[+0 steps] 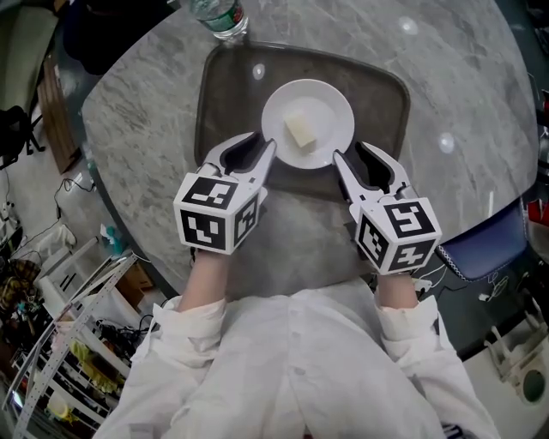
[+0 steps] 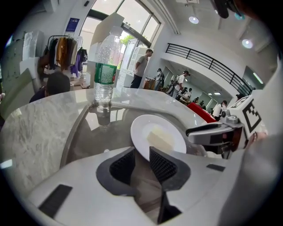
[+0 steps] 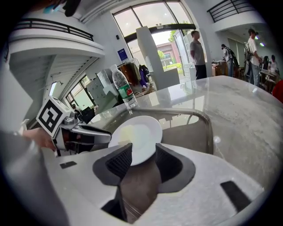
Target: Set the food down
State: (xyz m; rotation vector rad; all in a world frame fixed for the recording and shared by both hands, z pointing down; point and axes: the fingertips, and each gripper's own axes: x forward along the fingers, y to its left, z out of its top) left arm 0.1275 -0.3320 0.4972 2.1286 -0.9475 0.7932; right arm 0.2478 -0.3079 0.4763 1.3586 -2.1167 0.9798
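Note:
A white plate [image 1: 328,105] with a pale block of food [image 1: 300,131] rests flat on the dark tray [image 1: 386,94]. My left gripper [image 1: 268,147] is at the plate's near left rim. In the left gripper view its pads [image 2: 126,164] stand narrow, closed on the plate [image 2: 143,126] edge. My right gripper [image 1: 340,159] is at the near right rim. The right gripper view shows its jaws wide, with the plate [image 3: 146,128] edge between the pads [image 3: 120,162] and not pressed. The food [image 3: 126,132] lies toward the left gripper.
A plastic water bottle [image 1: 219,17] stands at the tray's far left corner on the round marble table [image 1: 463,69]. A blue chair [image 1: 491,244] is at the right, and floor clutter lies beyond the table's left edge. People stand far off in the hall.

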